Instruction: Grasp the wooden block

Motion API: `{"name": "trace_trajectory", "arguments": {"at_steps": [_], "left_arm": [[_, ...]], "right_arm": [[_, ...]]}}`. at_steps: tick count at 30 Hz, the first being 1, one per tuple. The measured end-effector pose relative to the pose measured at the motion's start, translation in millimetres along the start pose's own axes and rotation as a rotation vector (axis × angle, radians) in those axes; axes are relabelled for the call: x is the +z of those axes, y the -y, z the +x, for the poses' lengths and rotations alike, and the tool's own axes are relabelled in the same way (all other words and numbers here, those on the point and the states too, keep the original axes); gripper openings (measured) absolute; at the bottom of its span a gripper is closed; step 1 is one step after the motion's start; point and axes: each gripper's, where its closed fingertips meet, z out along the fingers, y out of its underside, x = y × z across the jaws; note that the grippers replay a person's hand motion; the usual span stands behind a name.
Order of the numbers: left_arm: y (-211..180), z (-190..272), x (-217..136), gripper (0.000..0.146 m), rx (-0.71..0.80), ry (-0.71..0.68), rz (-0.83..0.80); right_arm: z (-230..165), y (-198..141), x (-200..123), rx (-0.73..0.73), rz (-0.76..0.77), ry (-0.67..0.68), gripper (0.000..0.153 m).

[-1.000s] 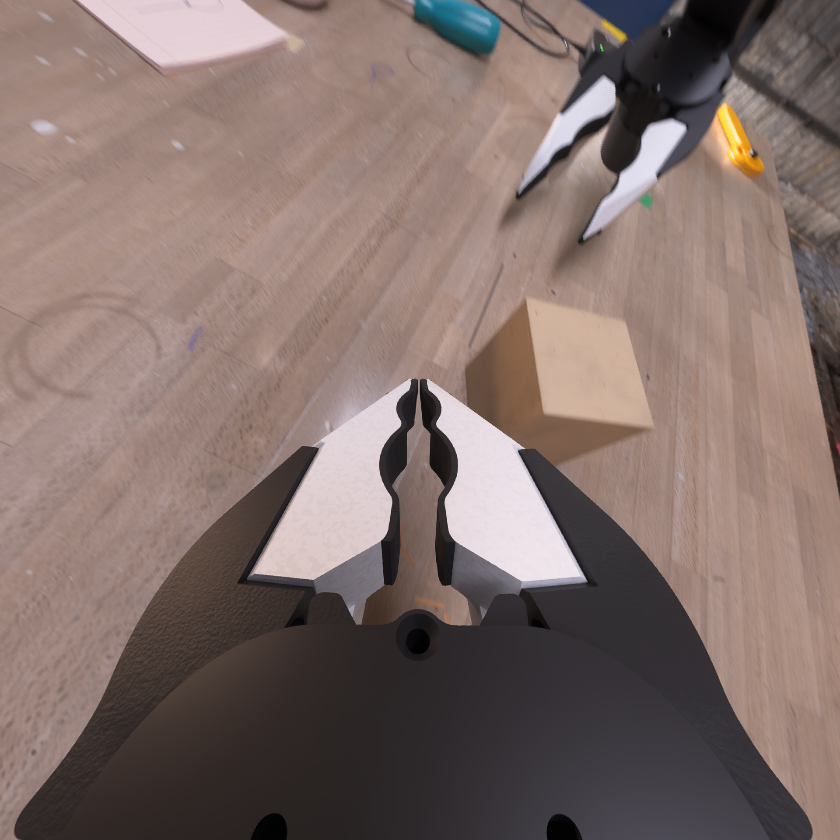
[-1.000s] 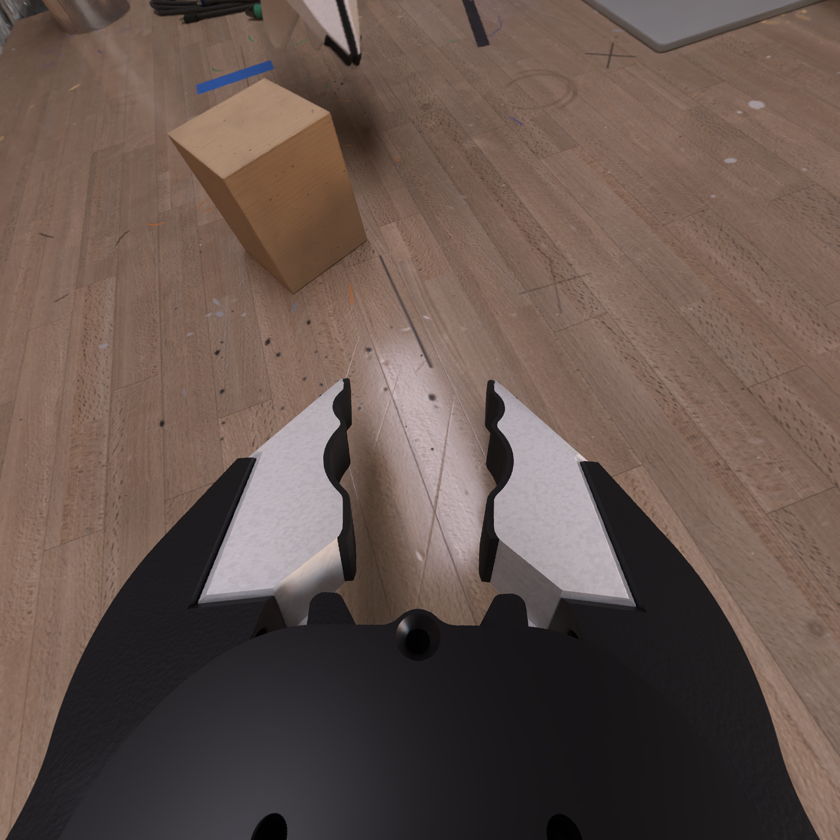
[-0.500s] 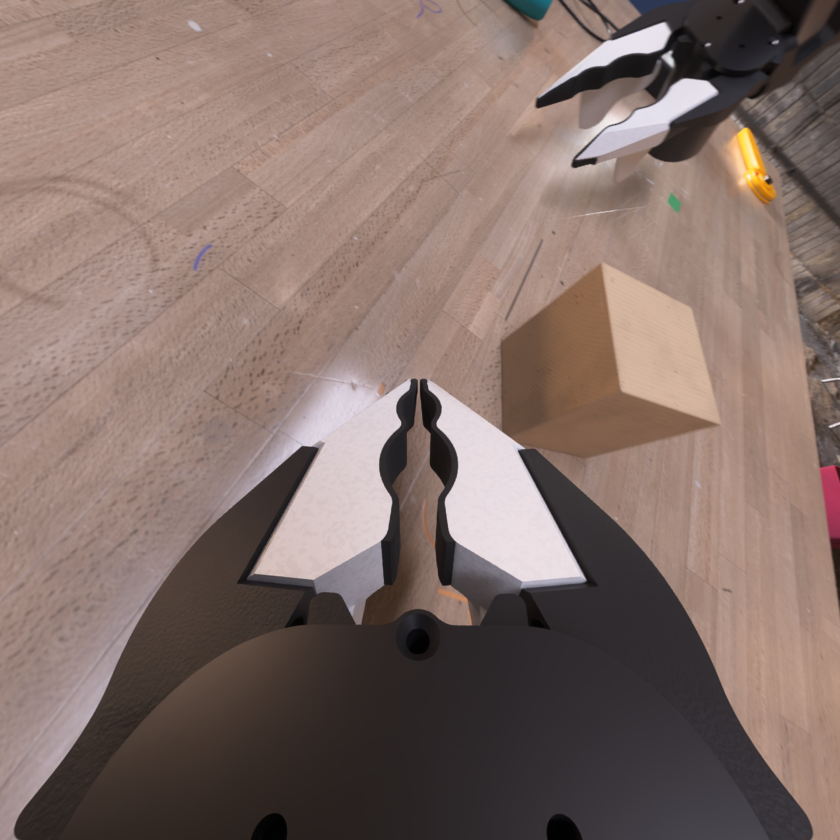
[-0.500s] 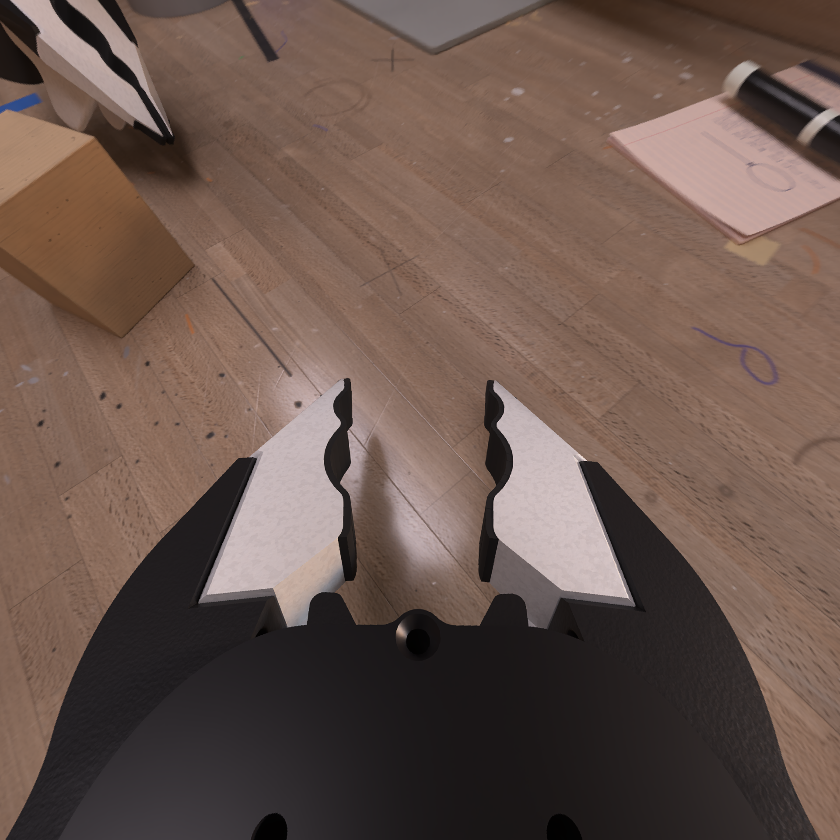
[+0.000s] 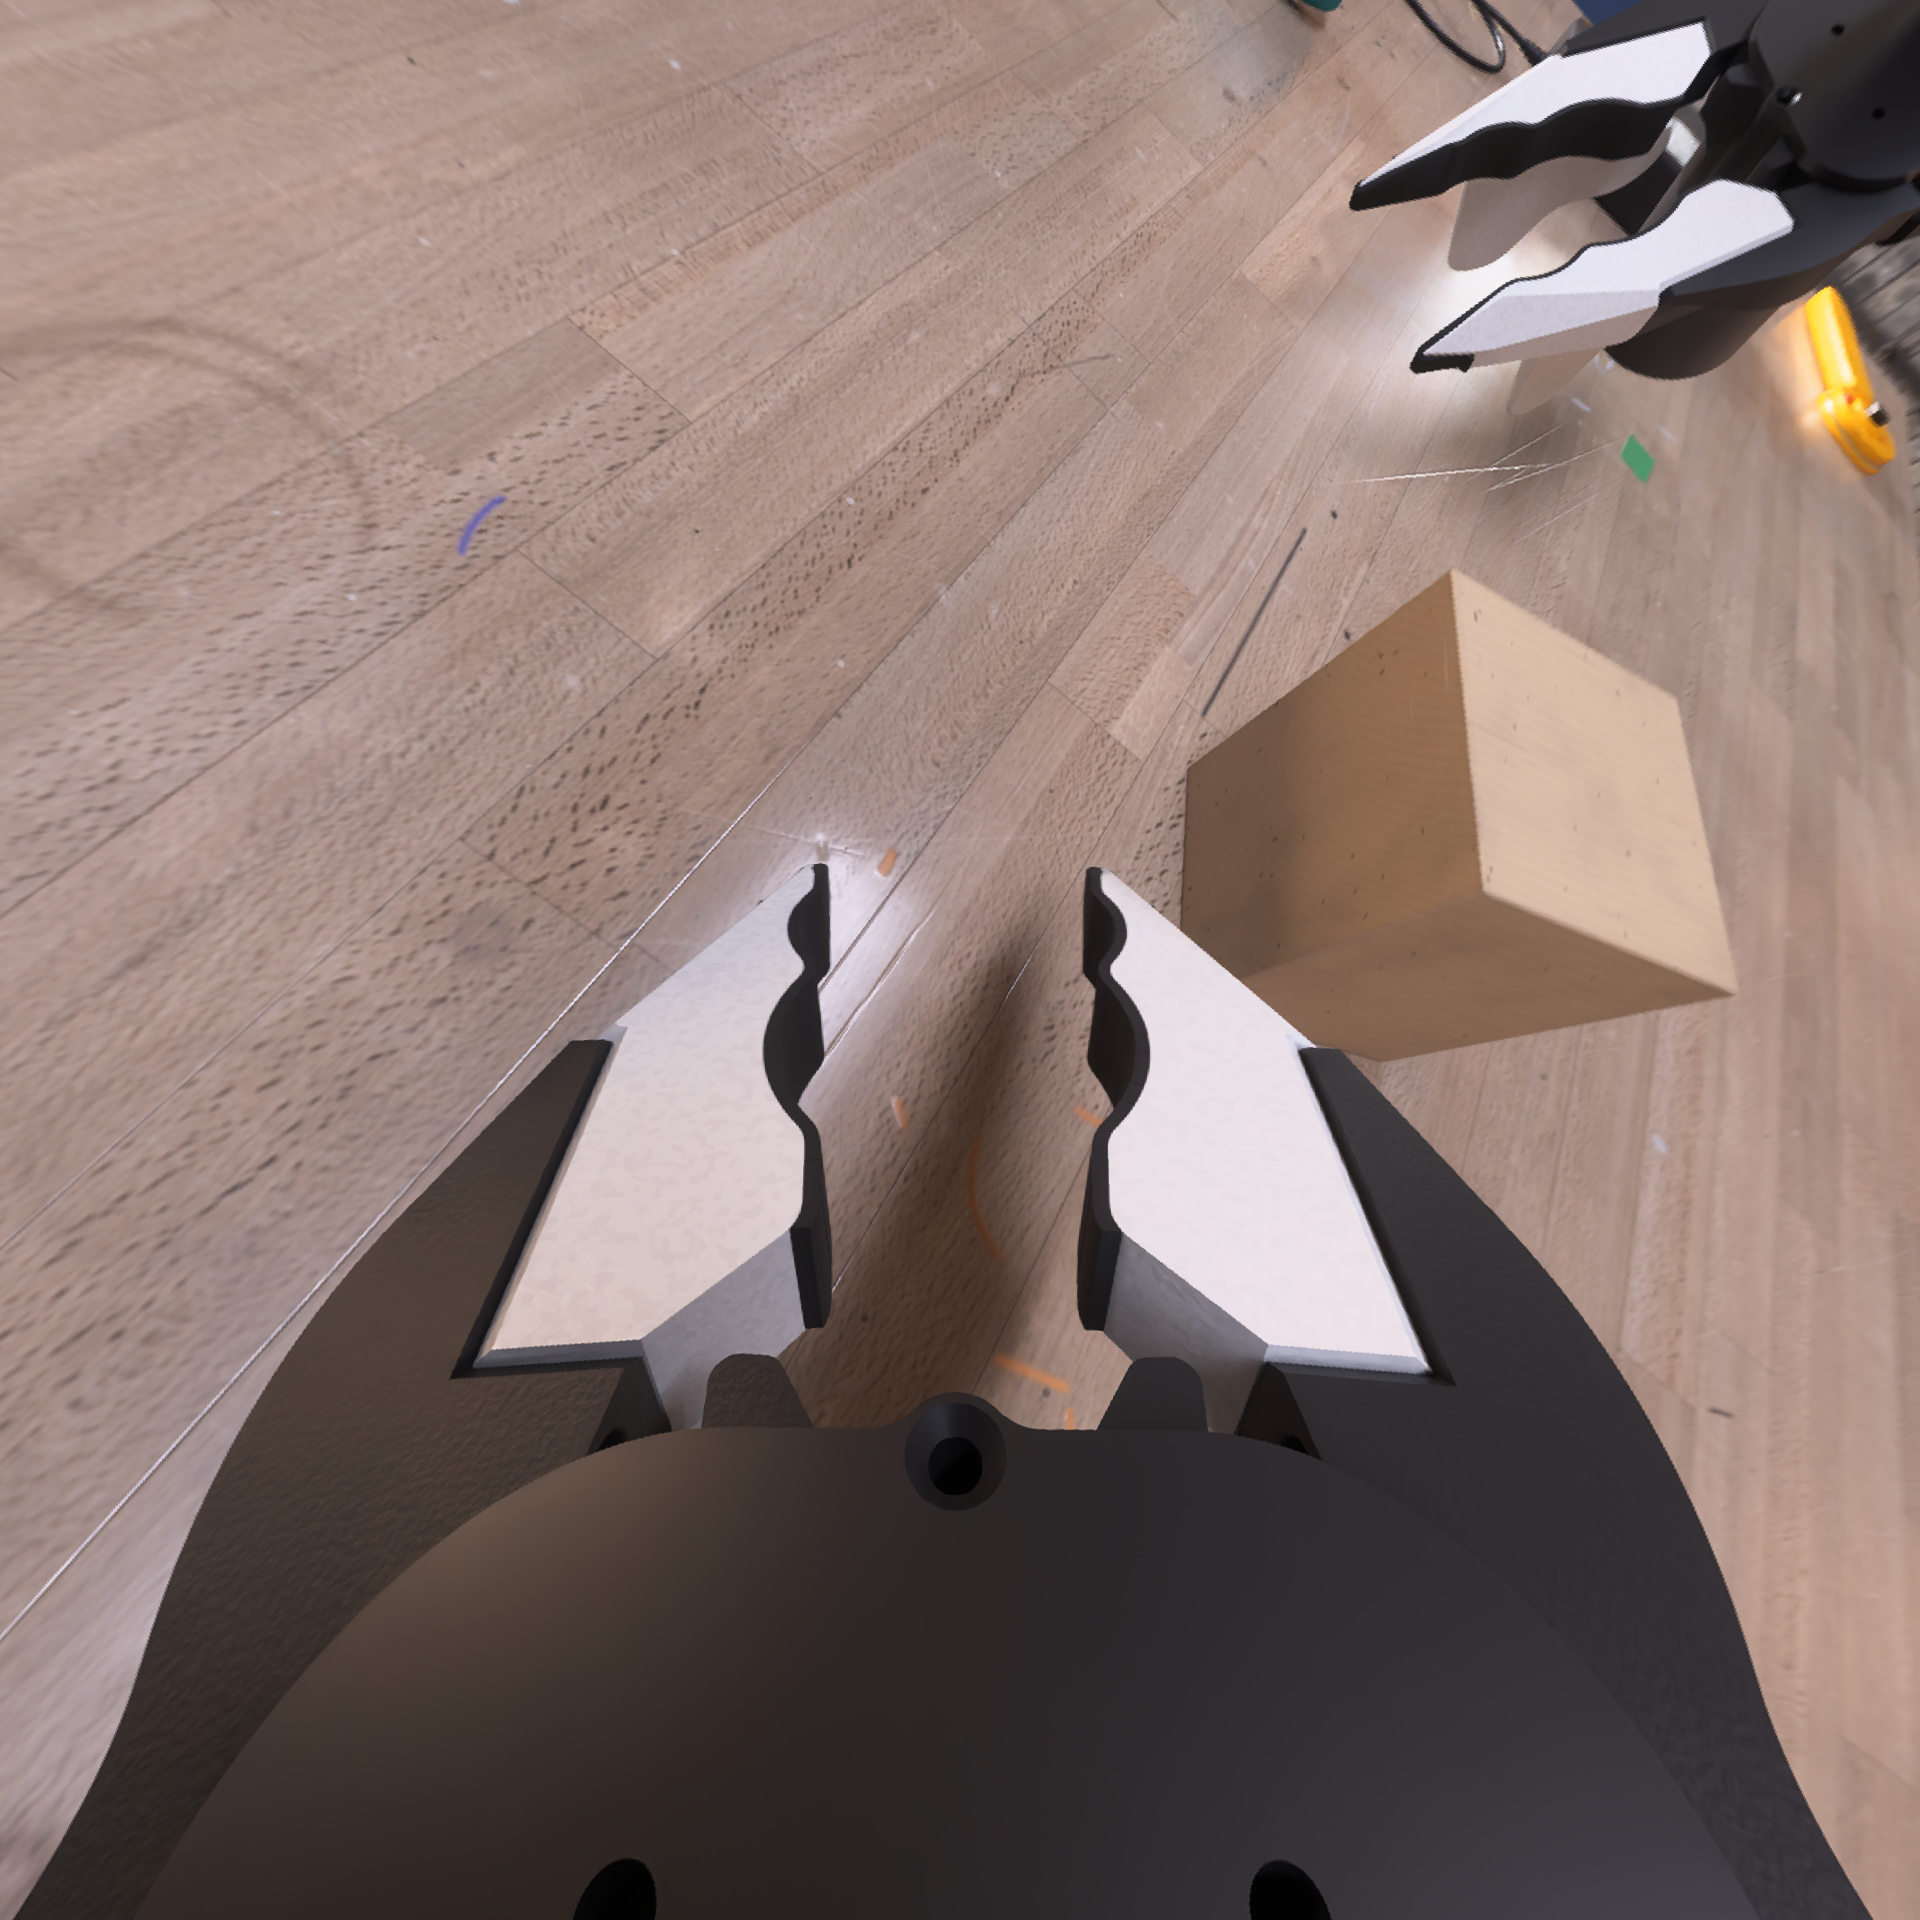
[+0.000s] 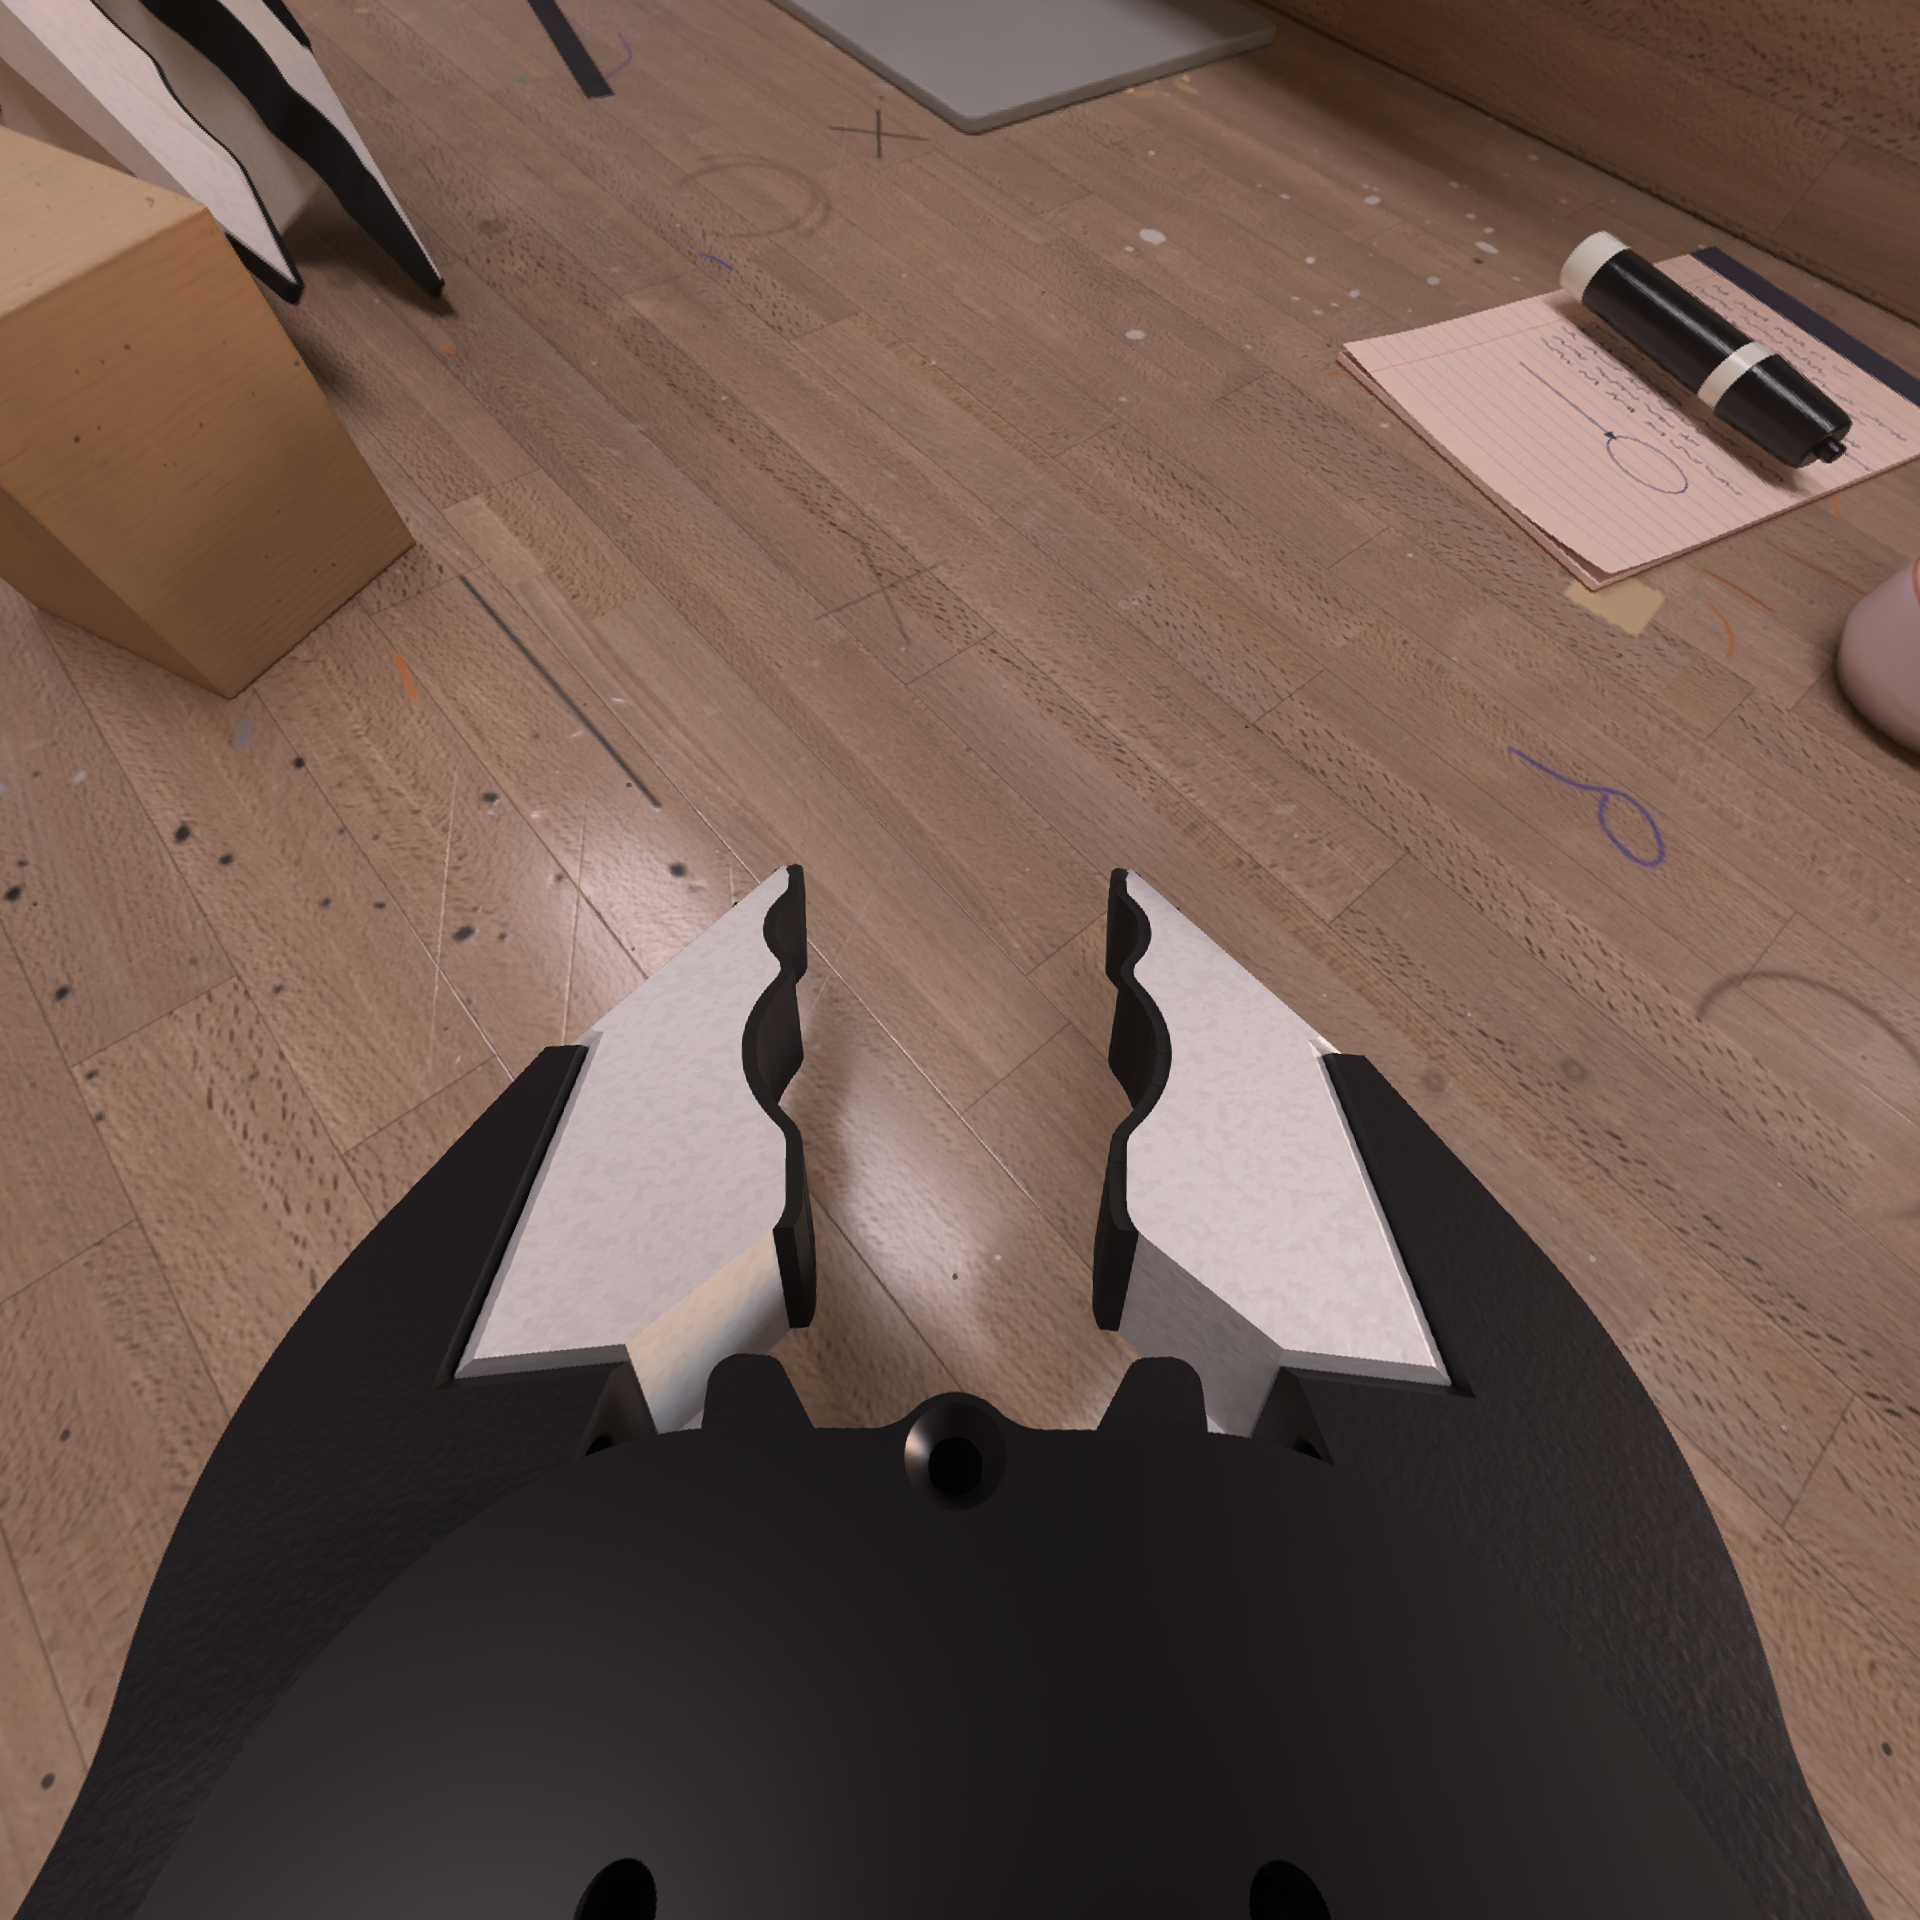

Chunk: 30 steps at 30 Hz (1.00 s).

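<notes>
- Fingers of the left gripper (image 5: pixel 954 883) were seen spread apart with nothing between them, only bare worktop (image 5: pixel 520 520) showing in the gap; the spread was judged to be readiness for the grasp.
- The wooden block (image 5: pixel 1455 831) was found resting flat on the worktop, just beside the left gripper's right finger and ahead of it, not between the fingers.
- The right gripper (image 6: pixel 954 883) was likewise held released and empty, pointed past the block toward the worktop's far edge, where a raised wooden border (image 6: pixel 1662 125) was visible.
- A pink notepad (image 6: pixel 1621 436) with a black cylinder (image 6: pixel 1704 353) lying on it was noted near that far edge.
- The block was cut off at the picture's left edge in the right wrist view.
- A yellow object (image 5: pixel 1844 400) near the worktop's right edge could not be identified.
</notes>
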Motion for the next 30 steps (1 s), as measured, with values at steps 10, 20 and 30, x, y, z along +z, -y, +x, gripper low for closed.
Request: {"name": "trace_trajectory", "arguments": {"at_steps": [10, 20, 30], "left_arm": [[-4.5, 14.0, -25.0, 0.061, 0.066, -0.063, 0.118], [29.0, 10.3, -52.5, 0.064, 0.182, -0.053, 0.384], [37.1, 18.2, -79.0, 0.077, 0.332, 0.034, 0.584]], "right_arm": [[-9.5, -1.7, 2.0, -0.045, -0.018, 0.044, 0.057], [1.9, -3.3, 11.8, -0.079, -0.059, -0.012, 0.058], [37.8, 9.3, -1.5, -0.044, 0.048, -0.251, 0.082]]}}
